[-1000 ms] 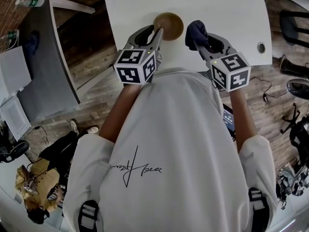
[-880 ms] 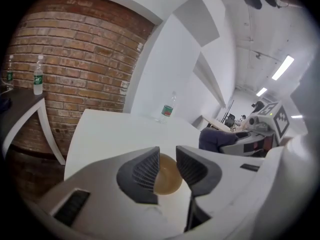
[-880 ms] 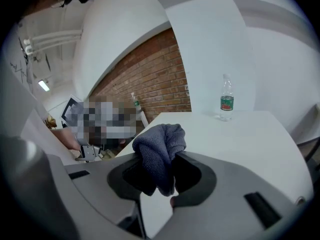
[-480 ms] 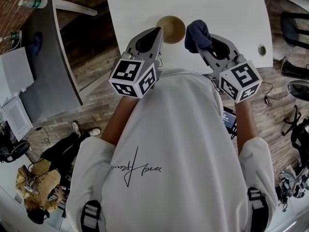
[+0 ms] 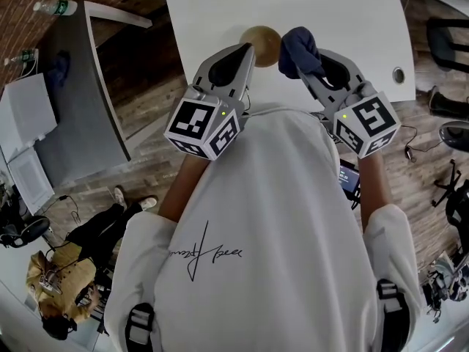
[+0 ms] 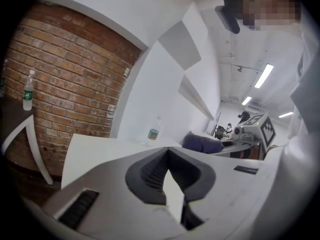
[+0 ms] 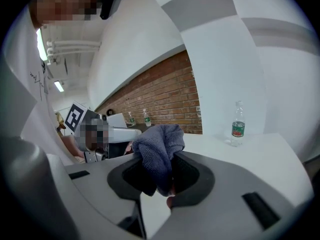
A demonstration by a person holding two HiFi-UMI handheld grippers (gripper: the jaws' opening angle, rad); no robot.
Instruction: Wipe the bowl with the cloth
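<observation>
A brown wooden bowl (image 5: 261, 41) sits on the white table (image 5: 330, 13) near its front edge. My left gripper (image 5: 248, 48) reaches to the bowl's near-left rim, and its tip overlaps that rim in the head view. In the left gripper view the left gripper (image 6: 167, 151) has its jaws closed tip to tip with nothing showing between them, and the bowl is hidden there. A dark blue cloth (image 5: 297, 50) hangs bunched just right of the bowl. The right gripper (image 7: 167, 184) is shut on the cloth (image 7: 159, 149).
A plastic water bottle (image 7: 238, 126) stands far back on the table. A round cable hole (image 5: 396, 72) lies at the table's right front corner. A grey desk (image 5: 73, 108) with bottles stands to the left, and a person (image 5: 66, 270) sits on the floor at lower left.
The left gripper's jaws, spread beside the bowl a second ago, have come together. Both grippers lifted slightly, and the cloth now sits closer against the bowl's right side.
</observation>
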